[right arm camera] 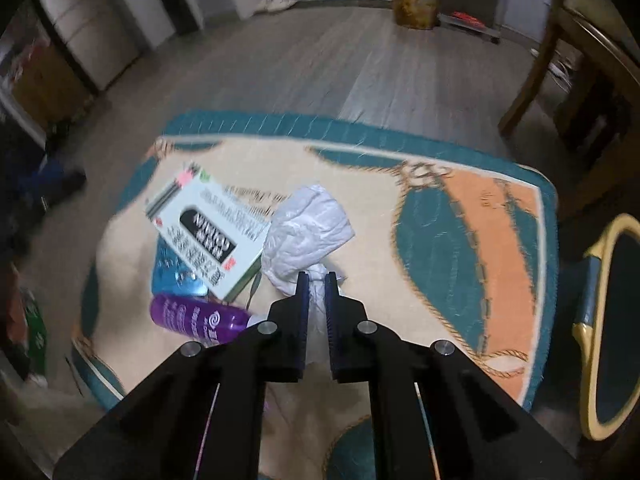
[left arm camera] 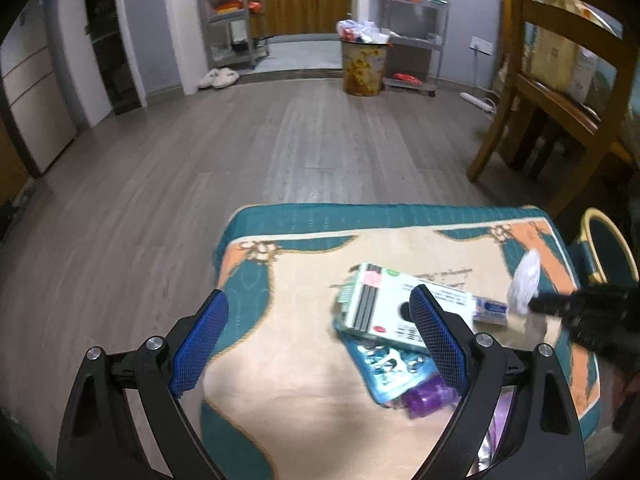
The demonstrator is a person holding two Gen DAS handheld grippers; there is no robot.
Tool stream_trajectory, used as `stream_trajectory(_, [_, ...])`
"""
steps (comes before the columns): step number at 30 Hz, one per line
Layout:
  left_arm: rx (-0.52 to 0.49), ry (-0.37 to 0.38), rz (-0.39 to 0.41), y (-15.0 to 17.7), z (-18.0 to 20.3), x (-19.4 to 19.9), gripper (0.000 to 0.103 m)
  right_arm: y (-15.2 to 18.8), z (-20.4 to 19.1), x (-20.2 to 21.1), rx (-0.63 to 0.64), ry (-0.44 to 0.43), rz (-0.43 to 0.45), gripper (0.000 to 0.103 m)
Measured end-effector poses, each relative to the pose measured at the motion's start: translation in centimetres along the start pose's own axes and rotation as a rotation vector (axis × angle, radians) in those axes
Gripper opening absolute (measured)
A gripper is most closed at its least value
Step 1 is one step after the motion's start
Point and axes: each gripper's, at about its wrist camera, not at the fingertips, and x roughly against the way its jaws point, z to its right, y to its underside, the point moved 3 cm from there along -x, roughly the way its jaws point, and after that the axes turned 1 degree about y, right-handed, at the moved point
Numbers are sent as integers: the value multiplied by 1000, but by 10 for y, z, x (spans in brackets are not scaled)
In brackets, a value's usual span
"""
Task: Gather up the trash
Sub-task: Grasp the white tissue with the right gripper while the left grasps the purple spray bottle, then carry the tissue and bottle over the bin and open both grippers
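Crumpled white tissue (right arm camera: 306,226) sits on the rug just right of a white box (right arm camera: 208,232), which lies over a blue packet (right arm camera: 176,274) (purple bottle (right arm camera: 196,316) lies nearest).

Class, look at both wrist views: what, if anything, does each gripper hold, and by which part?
The right gripper pinches the crumpled white tissue by its near, twisted end. The left gripper stands open and holds nothing.

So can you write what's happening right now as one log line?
step: picking up trash | right gripper: shut on crumpled tissue | left gripper: open, above white box | trash bin: across floor
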Motion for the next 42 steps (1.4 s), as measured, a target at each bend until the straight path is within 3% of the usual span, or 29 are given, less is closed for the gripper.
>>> stream_trajectory(3, [-40,34,-14,5,19,-2,91,-4,12,20,-44,-9,30,8])
stream_trajectory(9, [-137,188,-93,29,62,-14,90,-10,35,46,-104,-13,77,8])
stream_trajectory(12, [-240,227,-161,45,86,-26,80,-10,47,50,-137,-15,79,8])
stream_trajectory(14, [-318,230,-221,59,102,-35,71,-9,50,49,-147,-18,75,8])
stream_trajectory(18, [-445,206,-287,78,123,-50,63,-8,52,49,-155,-20,71,8])
stream_trajectory(19, [-460,204,-293,80,126,-53,61,-8,53,49,-157,-23,72,8])
stream_trajectory(22, [-477,229,-332,87,134,-63,43,-7,55,52,-160,-22,71,8])
stream_trajectory(23, [-487,232,-346,89,138,-65,42,-7,56,54,-168,-23,70,8])
stream_trajectory(30, [-487,234,-317,85,152,-69,51,1,70,91,-217,-27,127,8])
stream_trajectory(32, [-481,227,-318,85,157,-69,36,6,78,99,-239,-32,133,8])
stream_trajectory(42, [-407,303,-180,58,177,-17,33,27,132,147,-329,21,208,8])
